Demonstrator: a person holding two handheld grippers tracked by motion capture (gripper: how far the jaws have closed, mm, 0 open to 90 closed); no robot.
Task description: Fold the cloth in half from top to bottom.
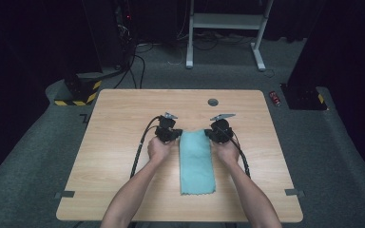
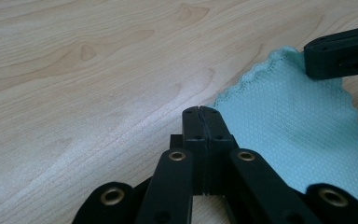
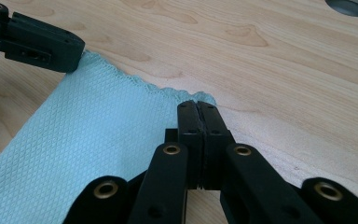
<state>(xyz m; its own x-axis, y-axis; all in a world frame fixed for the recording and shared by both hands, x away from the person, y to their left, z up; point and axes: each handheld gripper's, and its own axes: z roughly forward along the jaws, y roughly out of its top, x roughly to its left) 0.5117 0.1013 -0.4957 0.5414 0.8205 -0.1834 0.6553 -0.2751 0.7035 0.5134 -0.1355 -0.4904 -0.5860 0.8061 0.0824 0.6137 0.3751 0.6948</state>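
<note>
While the teal cloth (image 1: 197, 162) lies lengthwise on the counter (image 1: 114, 142), left gripper (image 1: 169, 134) and right gripper (image 1: 218, 133) sit at its far corners, fingers pressed together, whether pinching fabric I cannot tell.

In the high view, the near edge of the worktop (image 1: 180, 216) is partly covered by the person's forearms, which run off the bottom of the picture. The small red object (image 1: 275, 98) on the floor beside the worktop is too small to identify. In the left gripper view, the teal cloth (image 2: 289, 126) is cut off at the right and bottom edges, and its near corner is hidden behind the closed jaws of the left tool (image 2: 200, 112). In the right gripper view, the round grey hole (image 3: 352, 6) is cut by the top edge.
</note>
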